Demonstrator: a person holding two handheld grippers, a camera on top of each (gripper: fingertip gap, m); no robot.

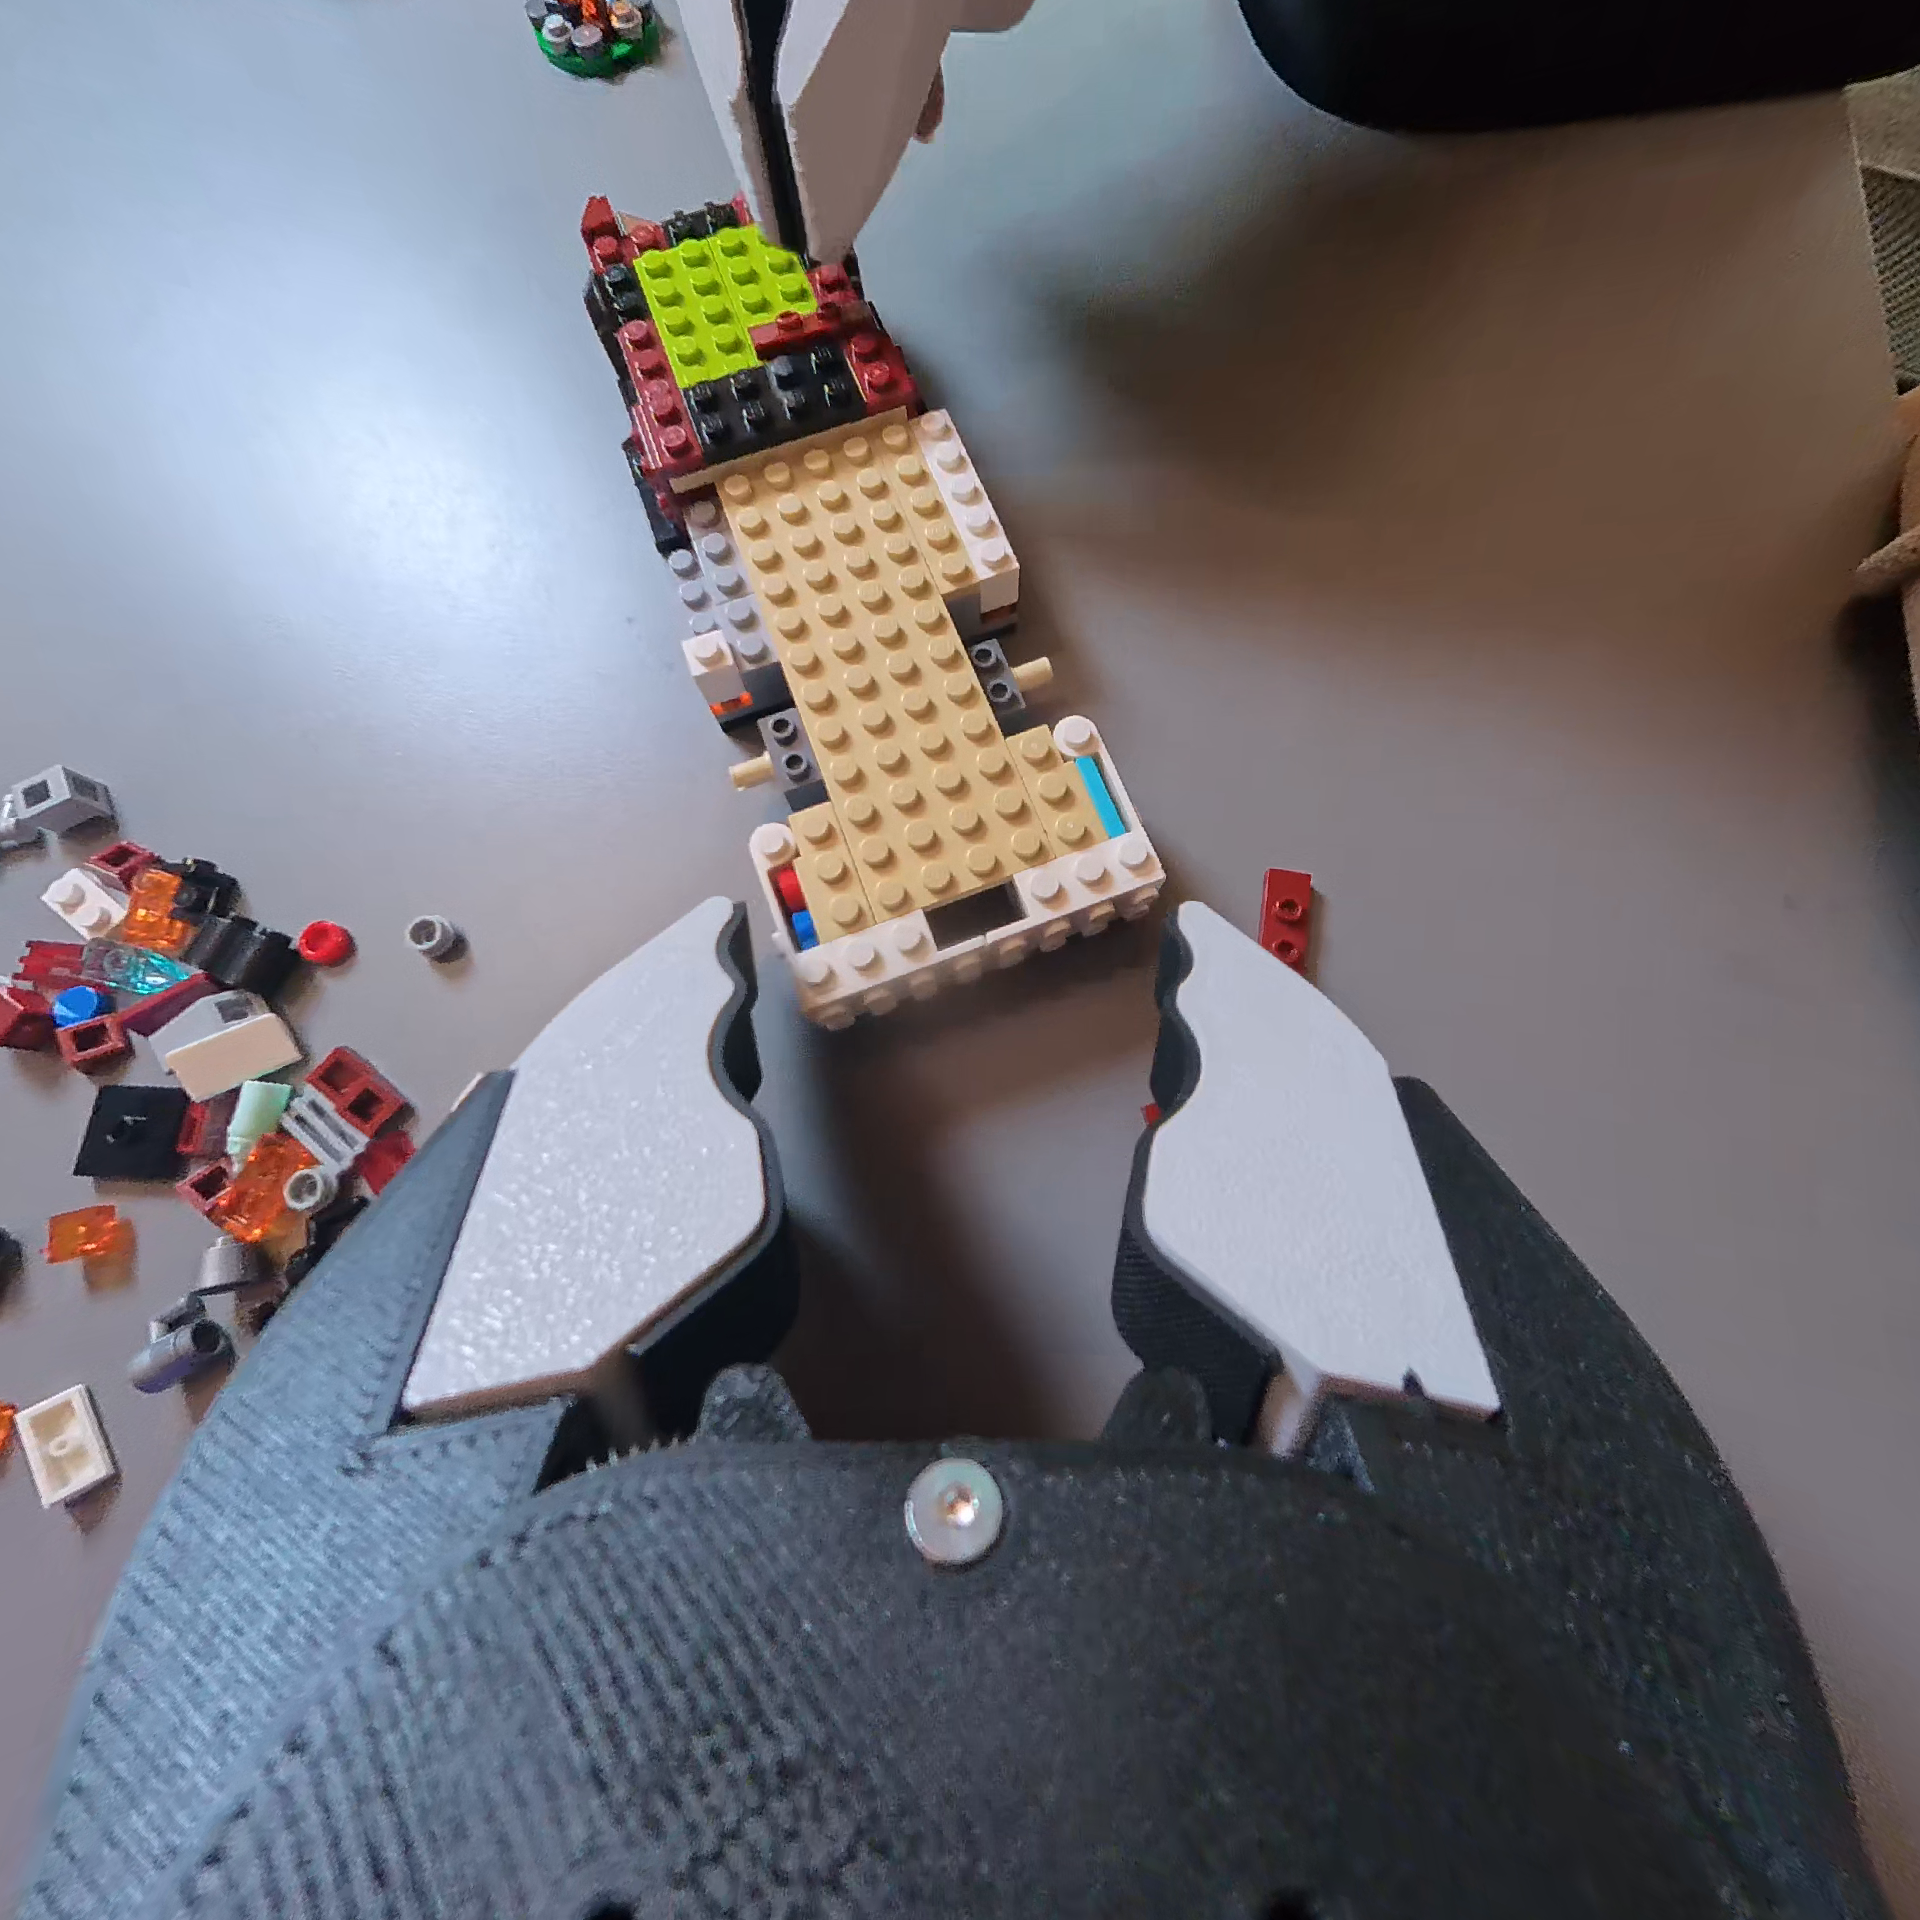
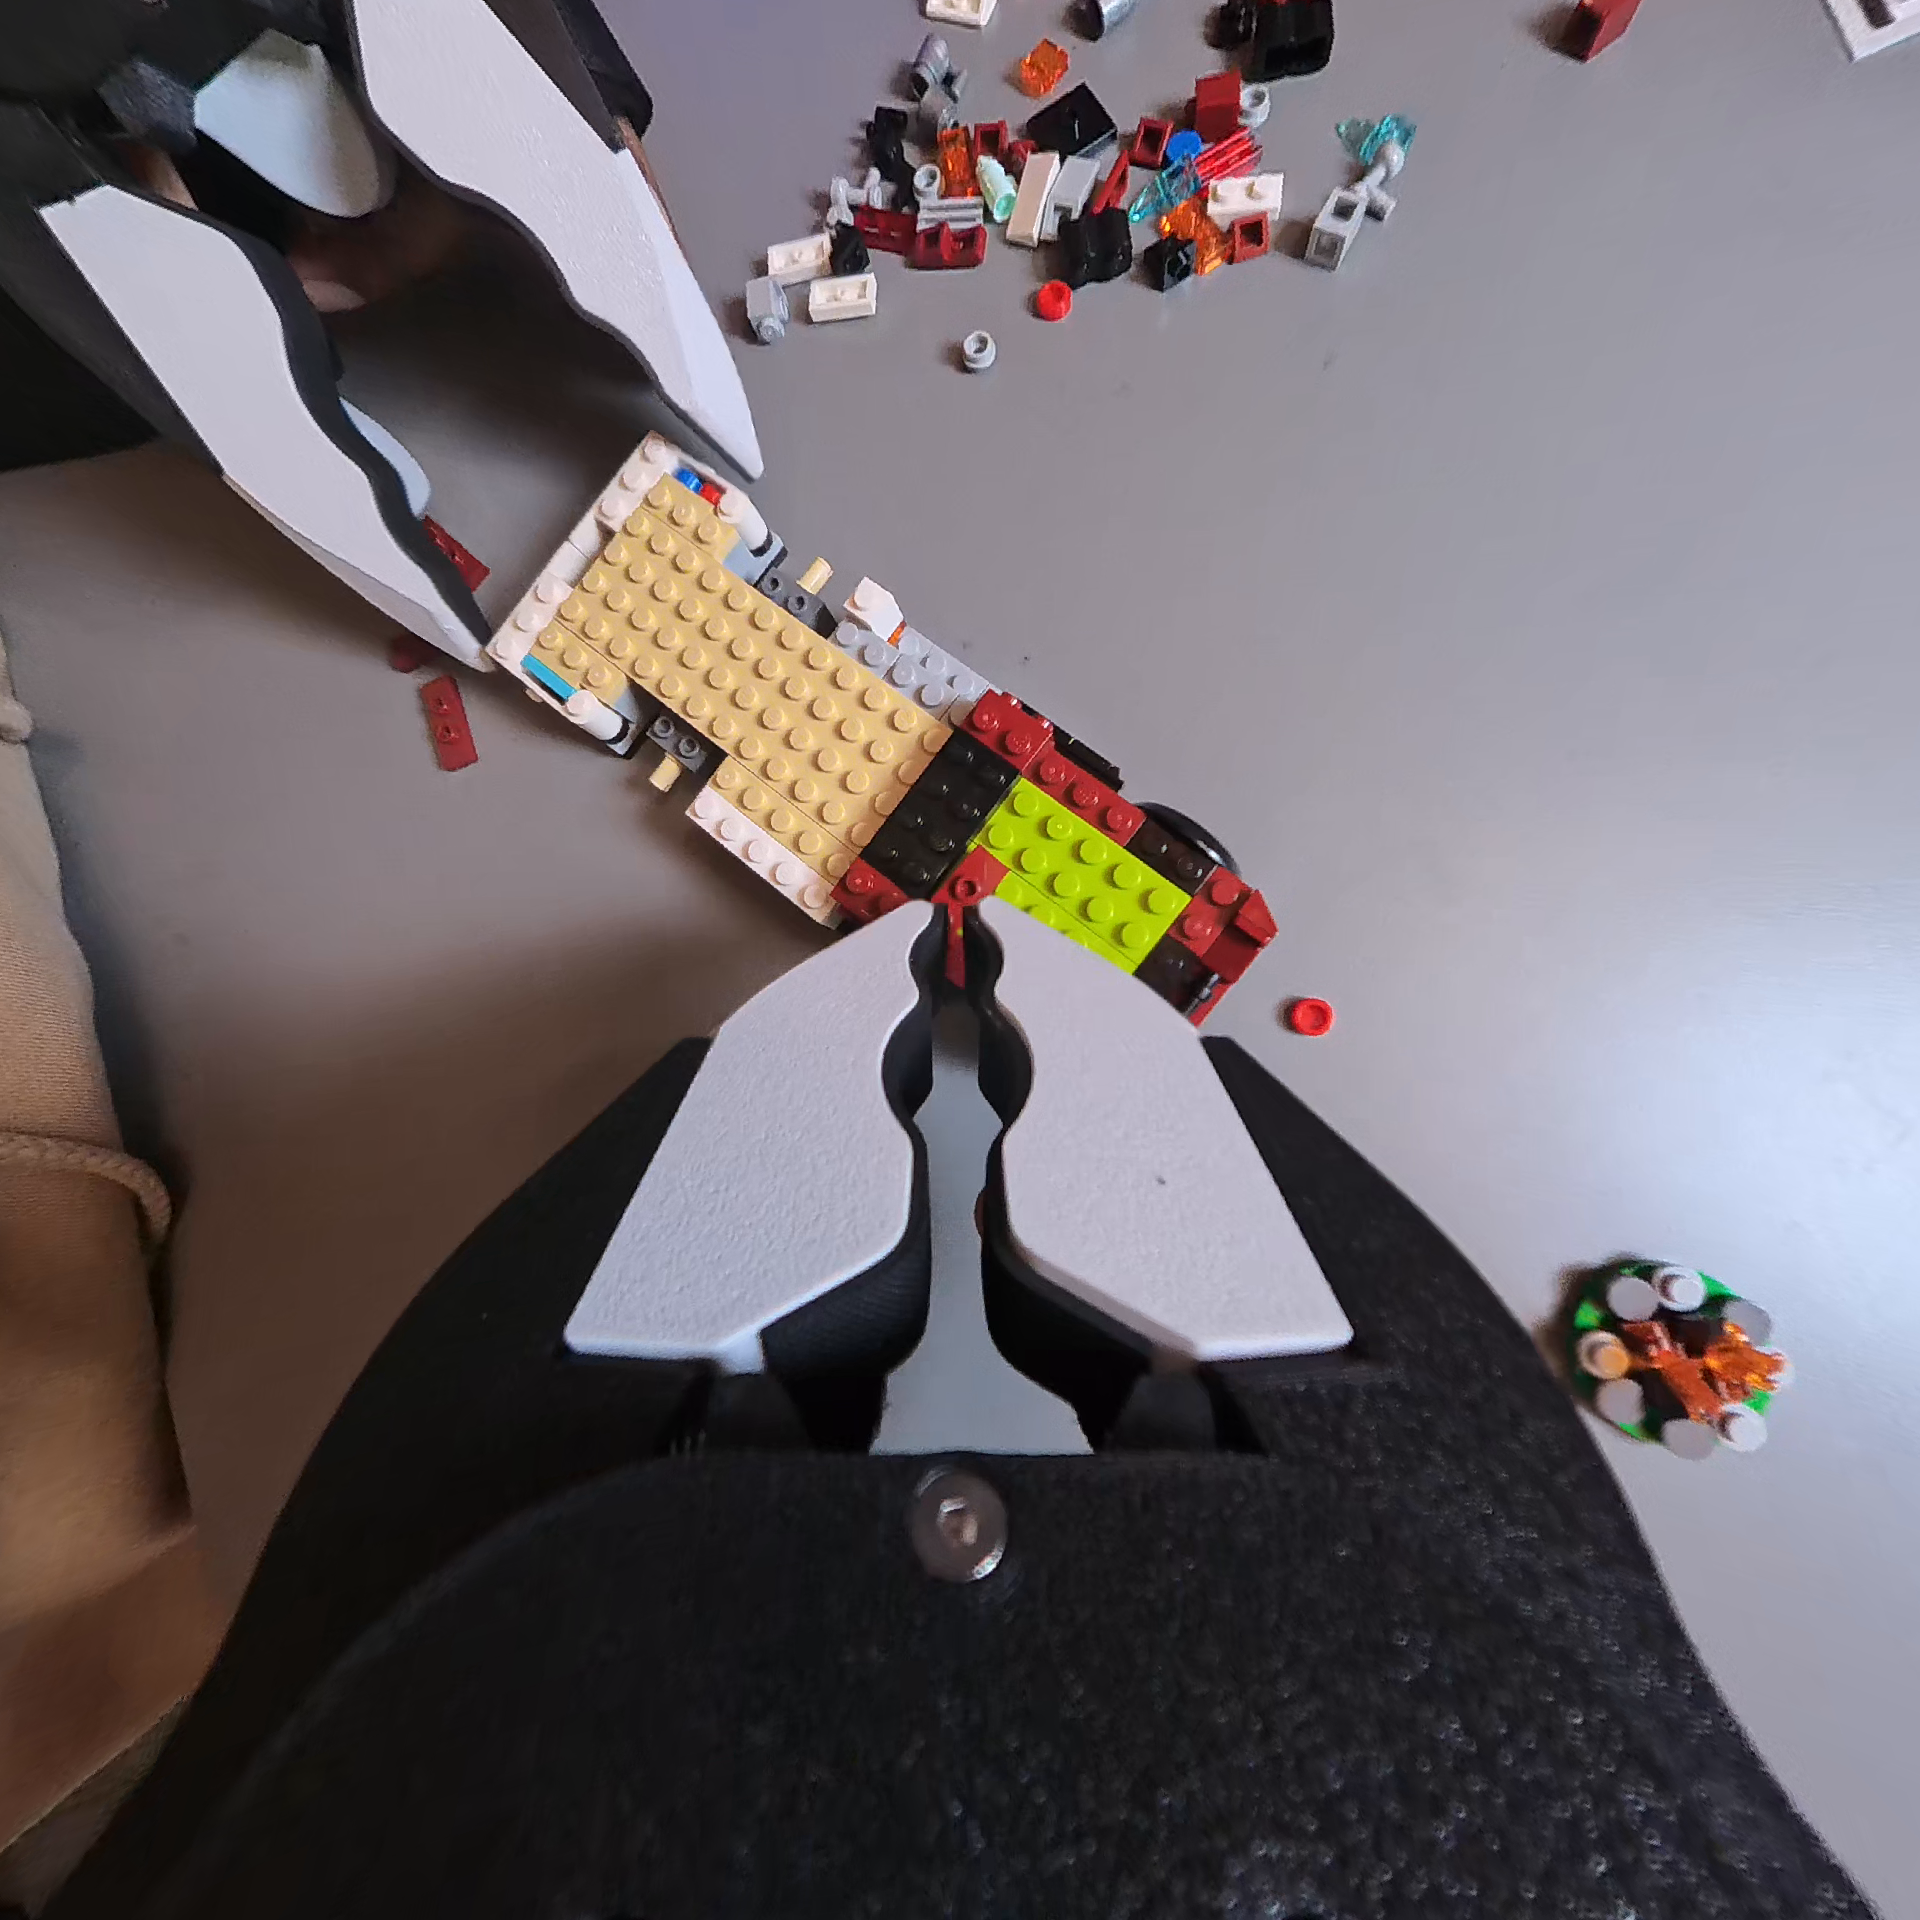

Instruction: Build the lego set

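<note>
A brick-built vehicle (image 1: 883, 665) lies on the grey table (image 1: 312, 468), with a tan studded deck, a white rear end and a dark red, black and lime front. My left gripper (image 1: 956, 930) is open, its fingertips on either side of the white rear end (image 1: 966, 940) without clamping it. It also shows in the right wrist view (image 2: 603, 540). My right gripper (image 2: 961, 920) is shut on a thin dark red plate (image 2: 964, 894) and holds it against the vehicle's edge, where the black and lime parts meet. The right gripper's fingers (image 1: 831, 156) show over the lime part in the left wrist view.
A pile of loose small bricks (image 1: 187, 1039) lies to the left, seen again in the right wrist view (image 2: 1091, 187). A loose dark red plate (image 1: 1286, 914) lies by my left gripper's right finger. A red round stud (image 2: 1309, 1016) and a green round mini-build (image 2: 1662, 1361) lie nearby. Beige fabric (image 2: 52, 1143) borders the table. The gap from one gripper's tips to the other's is roughly 12 cm.
</note>
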